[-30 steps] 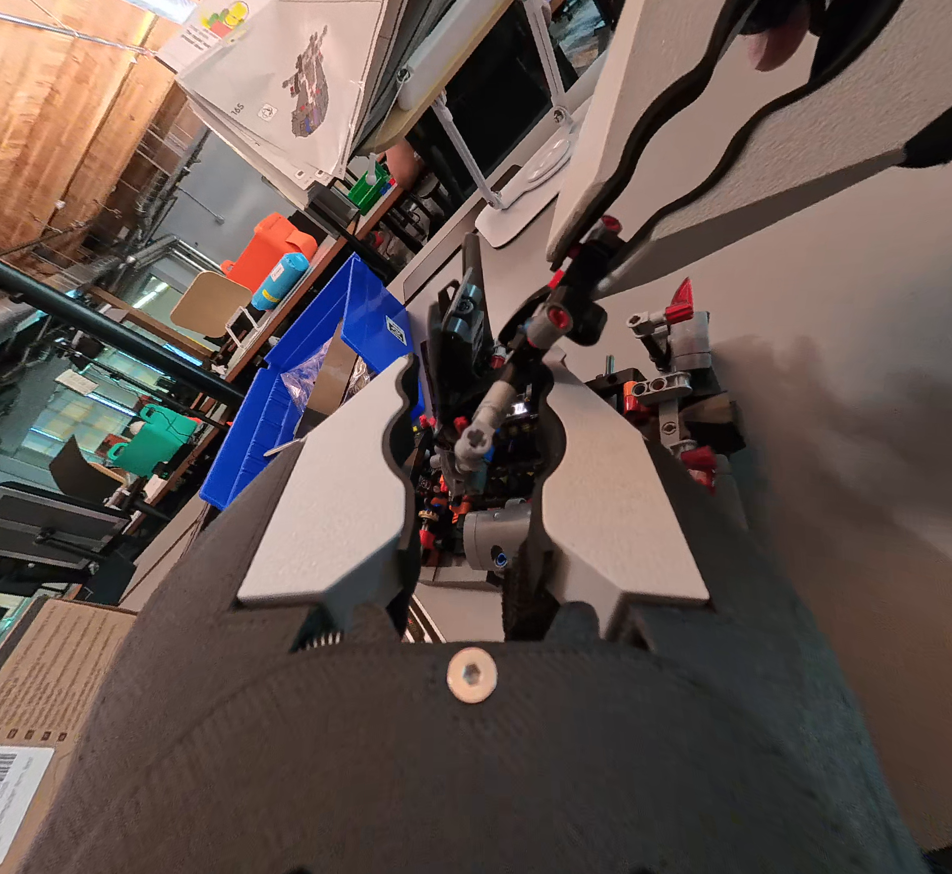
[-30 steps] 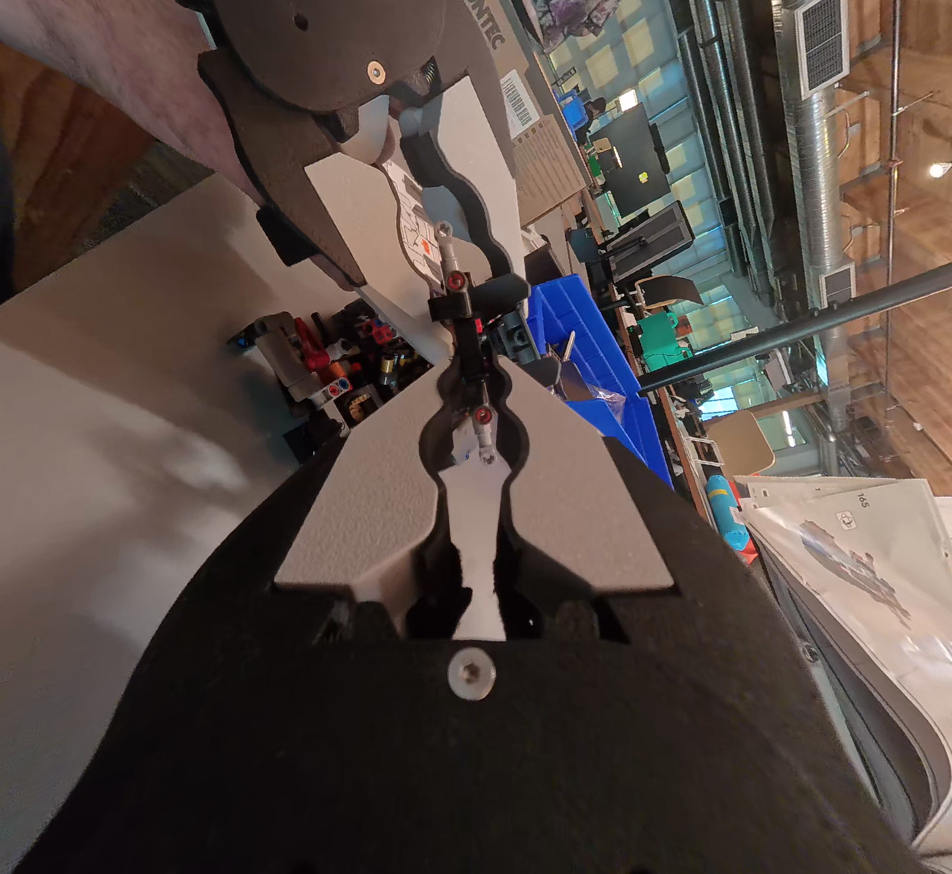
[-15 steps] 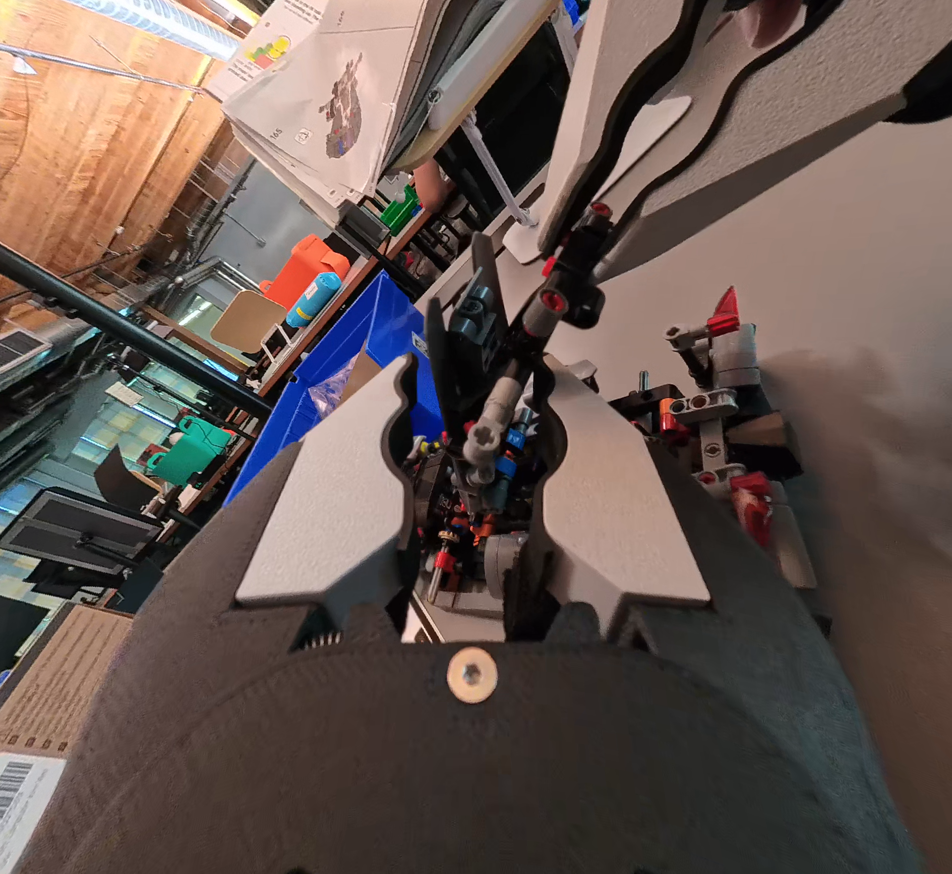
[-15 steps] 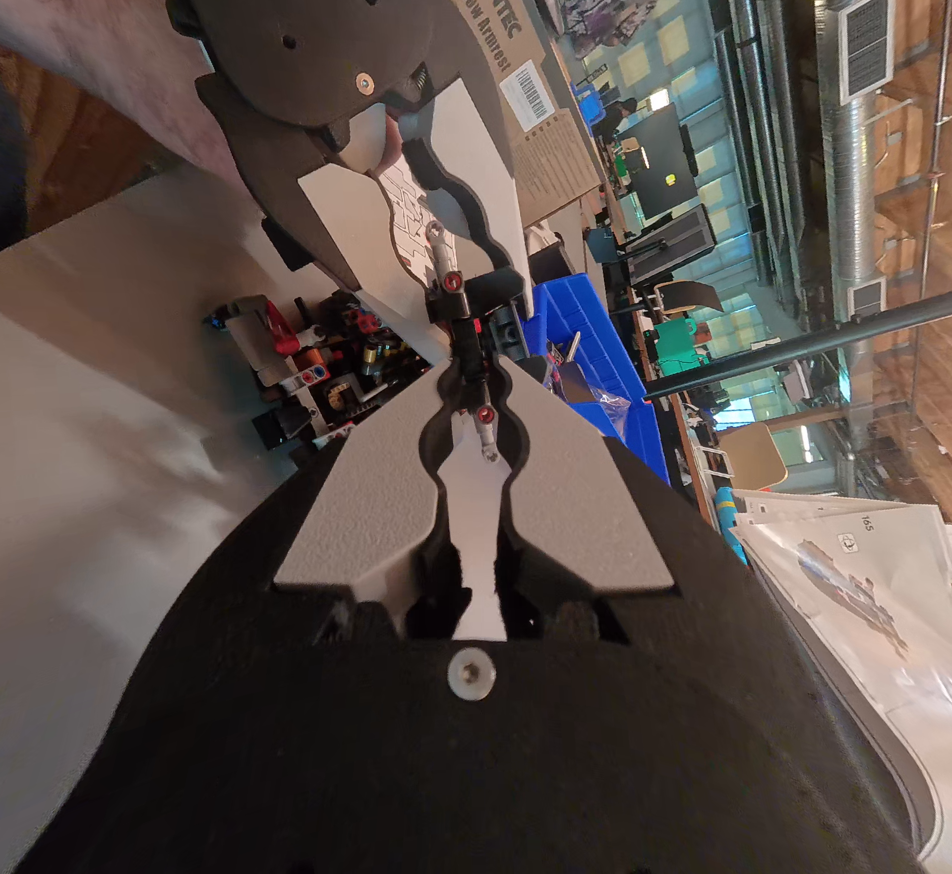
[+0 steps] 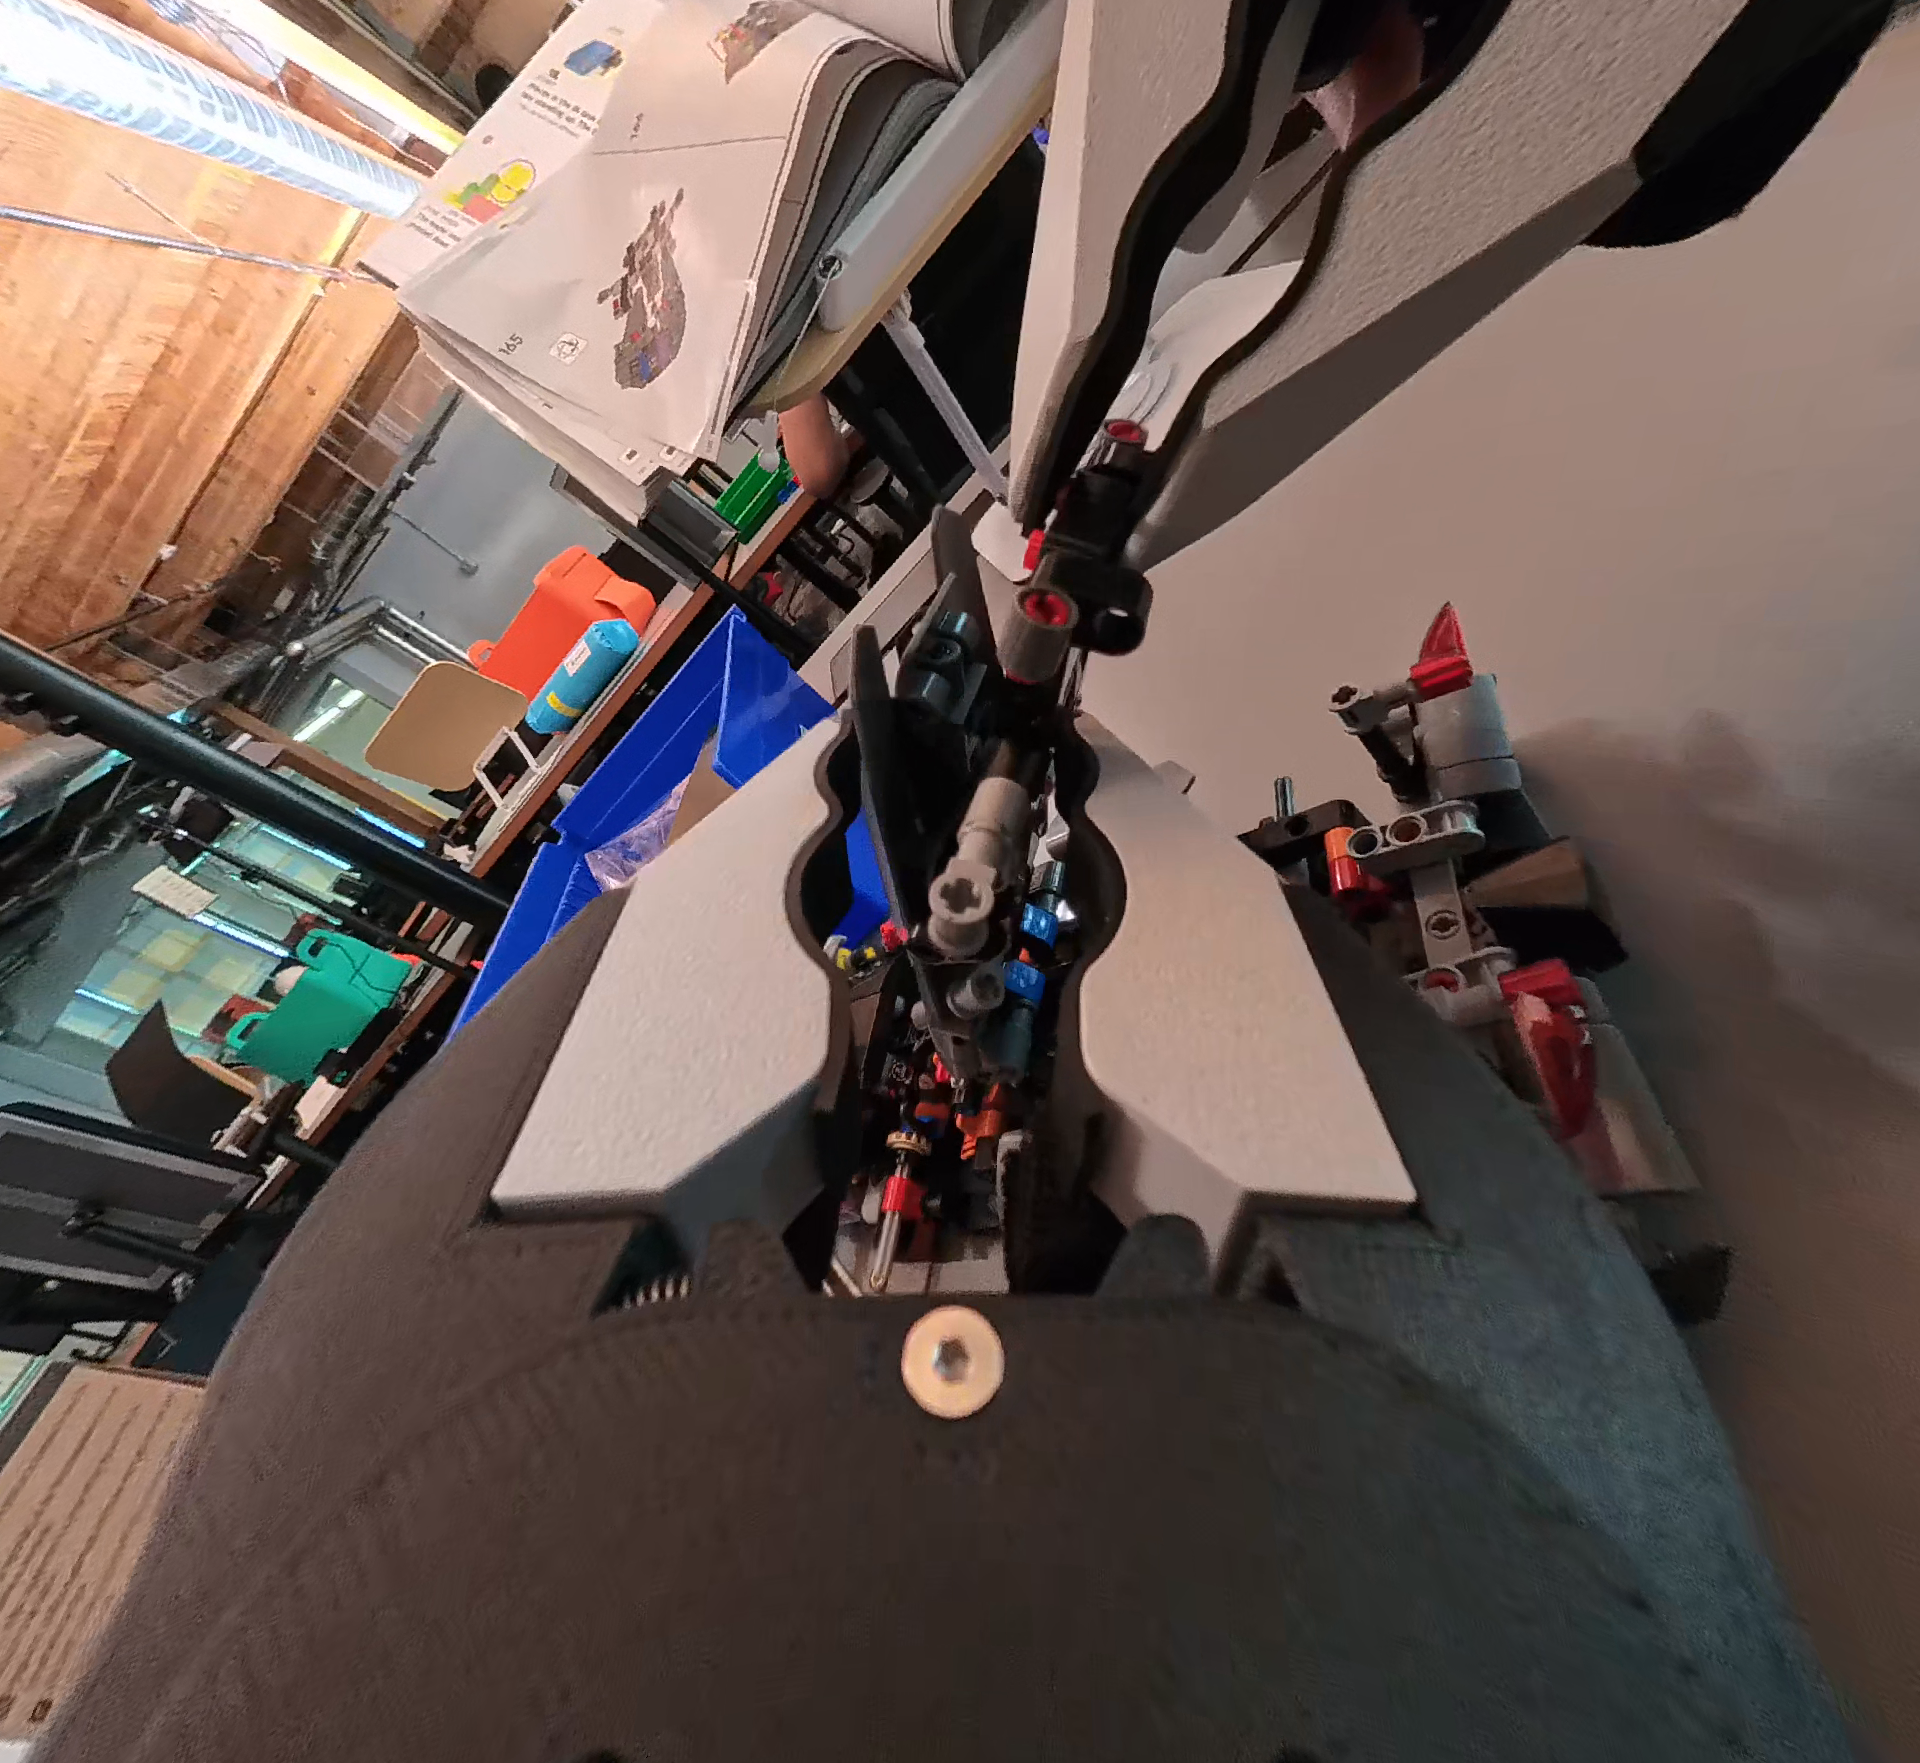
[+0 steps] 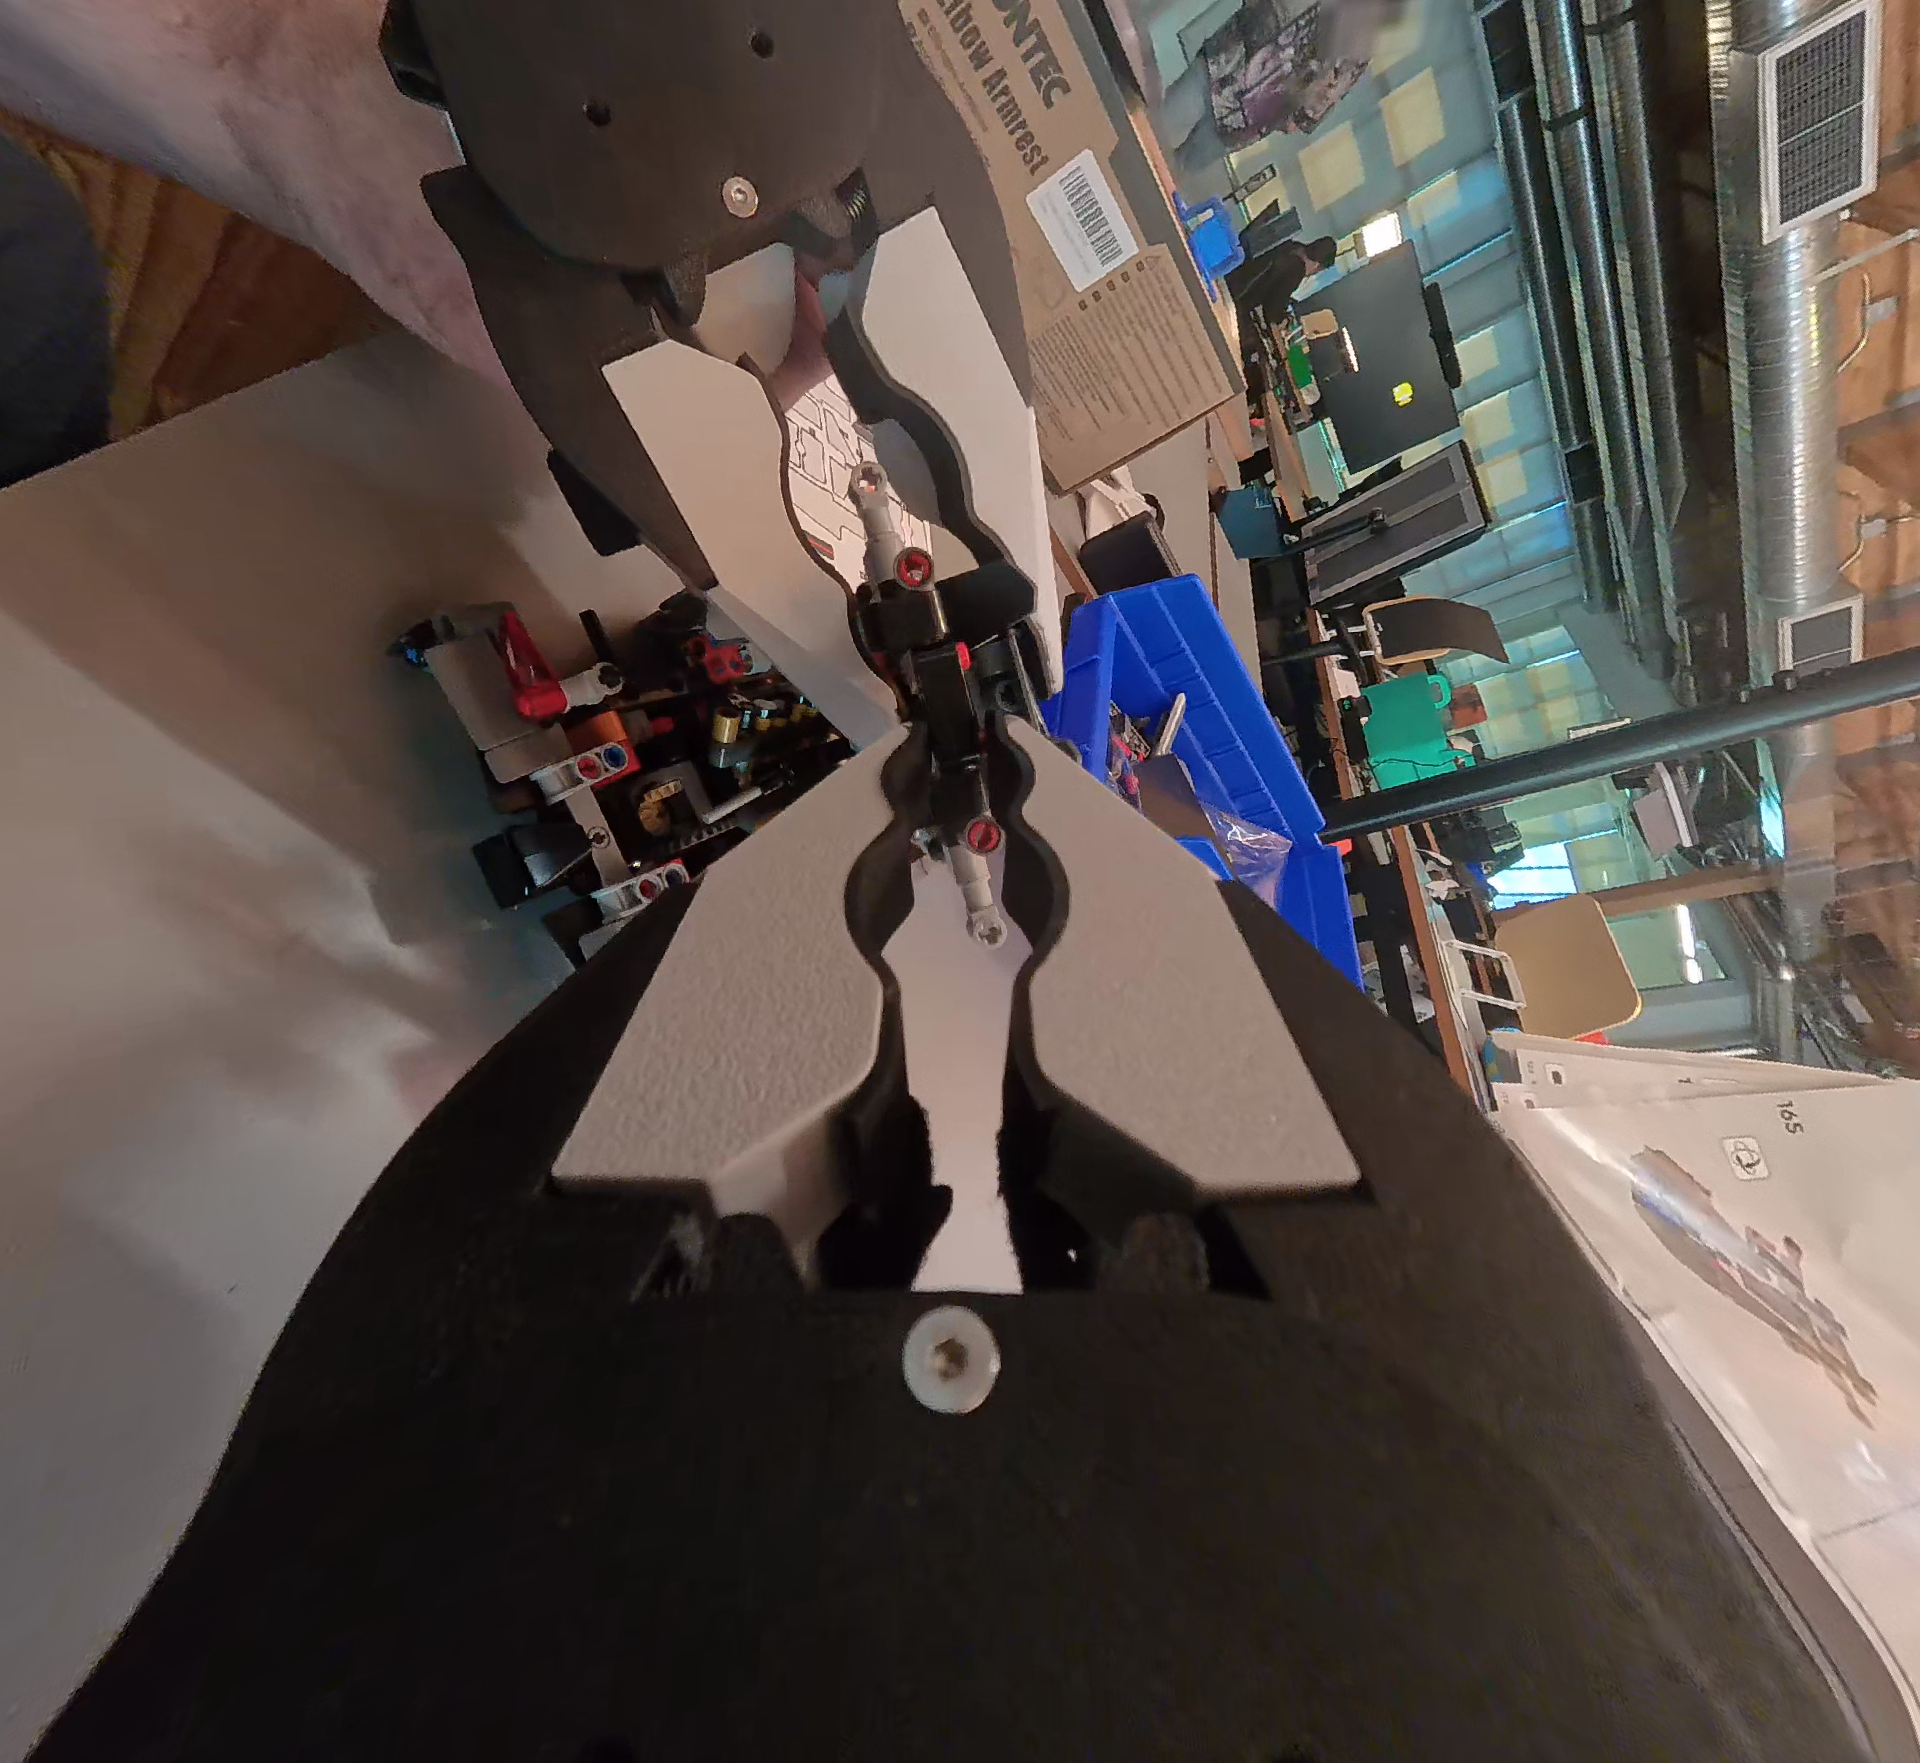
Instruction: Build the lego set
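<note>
Grey axle [image 5: 982, 856] runs lengthwise between both hand-held grippers, the right [image 6: 951, 757] clamping its black connector, the left [image 5: 961, 778] closed around its far end.

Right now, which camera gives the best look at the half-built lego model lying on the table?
The right wrist view: the half-built lego model lies in the open on the white table, only its right edge hidden behind the right tool. In the left wrist view the left tool covers much of the model.

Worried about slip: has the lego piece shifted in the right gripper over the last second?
No. The lego piece has not slid: its red pin and grey axle tip sit where they did against the fingers of the right gripper.
</note>
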The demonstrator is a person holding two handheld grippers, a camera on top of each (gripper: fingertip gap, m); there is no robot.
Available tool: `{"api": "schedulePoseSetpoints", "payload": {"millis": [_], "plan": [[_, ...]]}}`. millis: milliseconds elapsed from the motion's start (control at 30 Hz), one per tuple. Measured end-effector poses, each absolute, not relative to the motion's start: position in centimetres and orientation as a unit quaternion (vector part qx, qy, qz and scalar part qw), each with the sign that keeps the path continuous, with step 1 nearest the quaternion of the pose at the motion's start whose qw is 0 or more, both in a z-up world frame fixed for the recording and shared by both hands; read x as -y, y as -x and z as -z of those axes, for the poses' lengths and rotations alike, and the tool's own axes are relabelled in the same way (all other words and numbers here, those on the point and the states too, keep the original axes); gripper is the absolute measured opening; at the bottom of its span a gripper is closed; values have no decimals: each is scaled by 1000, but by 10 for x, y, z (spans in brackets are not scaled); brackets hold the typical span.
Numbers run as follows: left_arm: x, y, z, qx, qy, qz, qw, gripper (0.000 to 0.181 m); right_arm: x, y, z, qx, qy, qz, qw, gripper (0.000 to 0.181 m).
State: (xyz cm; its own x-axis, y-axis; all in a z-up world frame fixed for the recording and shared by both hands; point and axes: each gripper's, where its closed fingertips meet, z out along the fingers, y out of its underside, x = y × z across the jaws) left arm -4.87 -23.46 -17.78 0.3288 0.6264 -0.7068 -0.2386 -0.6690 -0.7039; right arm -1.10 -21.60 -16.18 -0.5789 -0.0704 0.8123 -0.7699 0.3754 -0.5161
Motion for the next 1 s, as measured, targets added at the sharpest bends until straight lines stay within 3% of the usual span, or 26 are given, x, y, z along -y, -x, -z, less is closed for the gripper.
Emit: {"api": "schedulePoseSetpoints", "payload": {"millis": [267,600,900,1000], "plan": [[238,56,178,118,726,-560,380,56,218,13,165,746,-279,-489,356,8],[227,51,178,83,741,-539,392,36,220,11,162,739,-278,-503,350,8],[229,54,177,84,731,-553,391,38,218,13,161,739,-278,-503,352,8],[232,55,174,88,723,-560,394,48,218,11,160,737,-278,-504,355,8]]}}
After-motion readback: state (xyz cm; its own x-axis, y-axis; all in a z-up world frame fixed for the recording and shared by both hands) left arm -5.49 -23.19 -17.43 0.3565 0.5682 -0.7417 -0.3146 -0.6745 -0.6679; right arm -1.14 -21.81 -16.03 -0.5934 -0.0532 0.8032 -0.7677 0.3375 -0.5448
